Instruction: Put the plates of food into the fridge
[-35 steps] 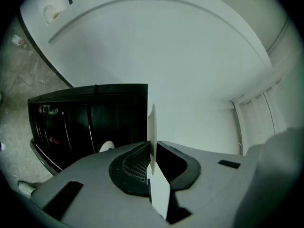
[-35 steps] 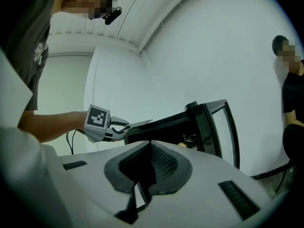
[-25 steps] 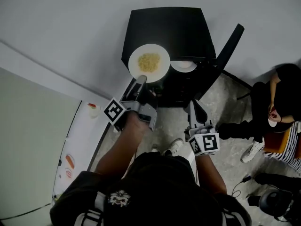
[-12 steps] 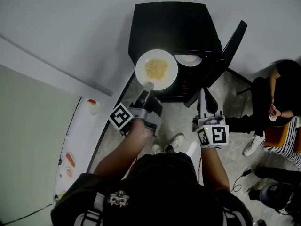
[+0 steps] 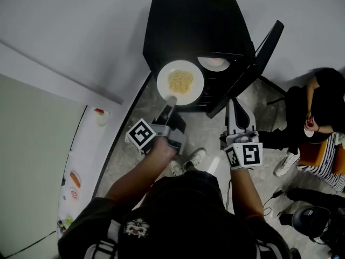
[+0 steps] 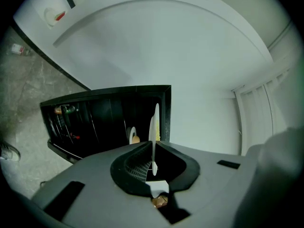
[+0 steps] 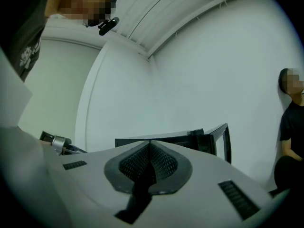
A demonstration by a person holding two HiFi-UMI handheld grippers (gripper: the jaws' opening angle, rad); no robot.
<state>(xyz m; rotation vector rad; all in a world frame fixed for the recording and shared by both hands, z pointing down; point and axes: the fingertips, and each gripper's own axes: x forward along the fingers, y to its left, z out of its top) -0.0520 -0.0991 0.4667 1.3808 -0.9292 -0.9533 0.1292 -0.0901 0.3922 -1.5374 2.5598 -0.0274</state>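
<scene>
A white plate of yellow noodles (image 5: 180, 82) hangs in front of the small black fridge (image 5: 194, 26), with my left gripper (image 5: 170, 100) shut on its near rim. In the left gripper view the plate (image 6: 154, 127) stands edge-on between the jaws. The fridge door (image 5: 253, 63) is swung open to the right. Inside the fridge (image 6: 109, 122) another white plate with food (image 5: 214, 63) rests on a shelf; that plate (image 6: 133, 136) also shows in the left gripper view. My right gripper (image 5: 235, 108) is shut and empty, held near the open door, right of the noodle plate.
A white table (image 5: 81, 166) with a small cup (image 5: 100, 115) and food items runs along the left. A seated person (image 5: 318, 112) is at the right, beyond the door. A shoe (image 5: 190, 159) shows on the speckled floor between the grippers.
The left gripper has carried the noodle plate a little closer to the open fridge. The right gripper has lifted and moved toward the door, then held steady.
</scene>
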